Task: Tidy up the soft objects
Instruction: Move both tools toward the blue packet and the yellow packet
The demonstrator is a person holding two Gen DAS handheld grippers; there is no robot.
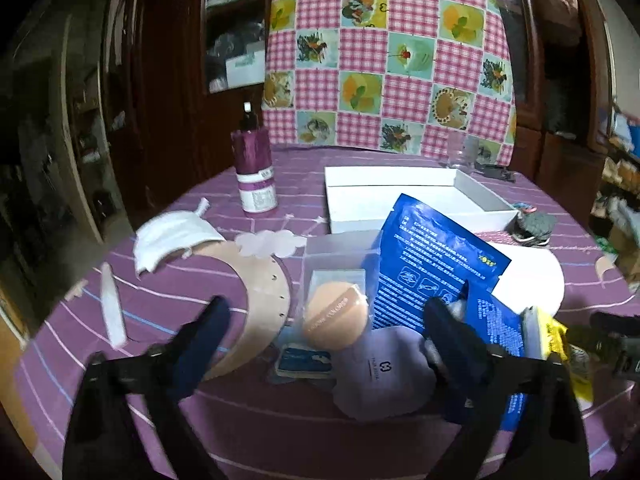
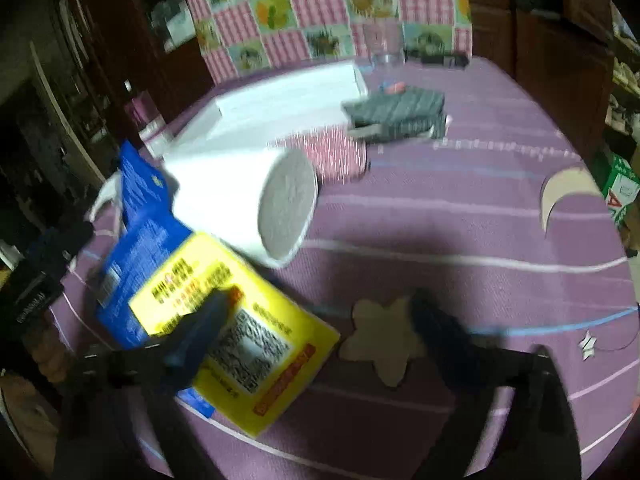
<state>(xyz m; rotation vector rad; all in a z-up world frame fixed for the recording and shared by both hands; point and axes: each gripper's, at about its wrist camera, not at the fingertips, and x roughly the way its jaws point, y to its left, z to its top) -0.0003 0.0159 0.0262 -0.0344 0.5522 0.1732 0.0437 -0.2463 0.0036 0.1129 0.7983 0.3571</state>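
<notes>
A: How is the left gripper set, and what is nearest to it?

B: Its fingers are spread wide with nothing held. Between them a peach powder puff is seen, resting partly on a lilac pouch on the purple tablecloth. The puff is judged light and squashy; it would best be pinched across its edges, gently, since it may slip out.

A: And the right gripper?

B: Its fingers are also held apart and empty. The left one hovers over a yellow packet, which is judged soft-sided and slick; a grip near a corner is advised. A star cutout lies between the fingers.

A: What lies beyond?

B: A blue packet is propped just behind the puff and may be knocked. A white paper roll lies past the yellow packet. Farther off, a white box is seen, probably the destination, with a purple bottle beside it.
</notes>
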